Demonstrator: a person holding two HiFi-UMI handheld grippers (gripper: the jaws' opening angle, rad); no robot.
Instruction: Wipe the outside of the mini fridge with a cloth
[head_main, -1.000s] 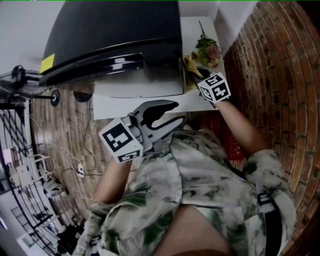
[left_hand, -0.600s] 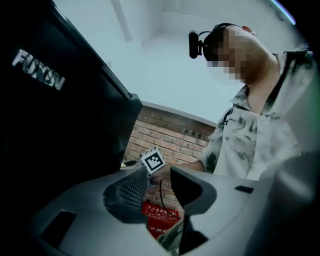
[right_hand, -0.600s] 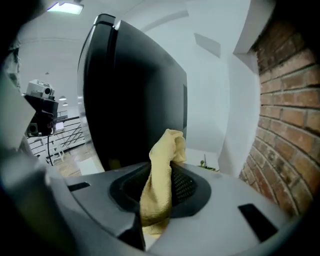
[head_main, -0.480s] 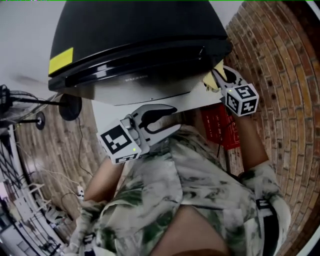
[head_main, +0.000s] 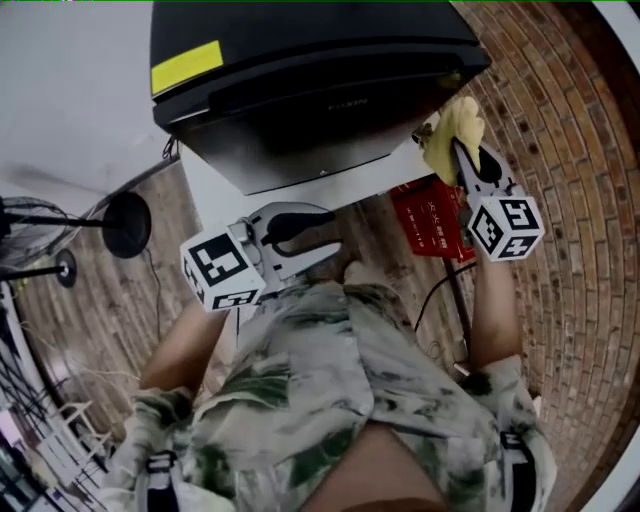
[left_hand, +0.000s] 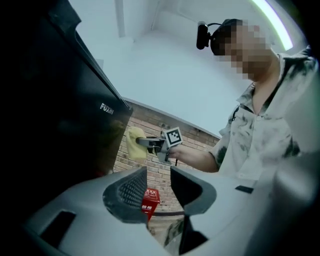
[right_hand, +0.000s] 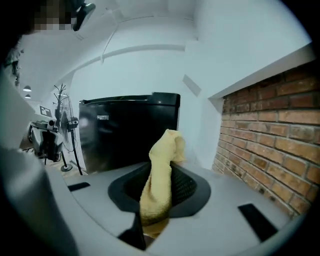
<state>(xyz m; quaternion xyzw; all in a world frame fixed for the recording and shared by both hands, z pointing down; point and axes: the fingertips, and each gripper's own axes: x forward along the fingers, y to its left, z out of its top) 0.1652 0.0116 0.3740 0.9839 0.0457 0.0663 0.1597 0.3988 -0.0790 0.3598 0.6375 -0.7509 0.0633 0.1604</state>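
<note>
The black mini fridge (head_main: 300, 90) fills the top of the head view, with a yellow sticker (head_main: 185, 67) on its top. My right gripper (head_main: 458, 155) is shut on a yellow cloth (head_main: 452, 128), which hangs close to the fridge's front right corner; whether they touch I cannot tell. In the right gripper view the cloth (right_hand: 161, 175) stands up between the jaws, the fridge (right_hand: 130, 130) ahead. My left gripper (head_main: 333, 232) hangs open and empty below the fridge front. The left gripper view shows the fridge (left_hand: 60, 110) at left, with the cloth (left_hand: 134, 144) beyond.
The fridge stands on a white table (head_main: 215, 195). On the wooden floor at the right lies a red box (head_main: 432, 215), beside the brick wall (head_main: 570, 120). A fan's round base (head_main: 125, 222) sits at the left. A fan (right_hand: 65, 132) stands left of the fridge.
My right gripper has carried the yellow cloth from the table beside the flowers up to the fridge's front right corner. The head view has swung over the fridge. The left gripper has barely moved.
</note>
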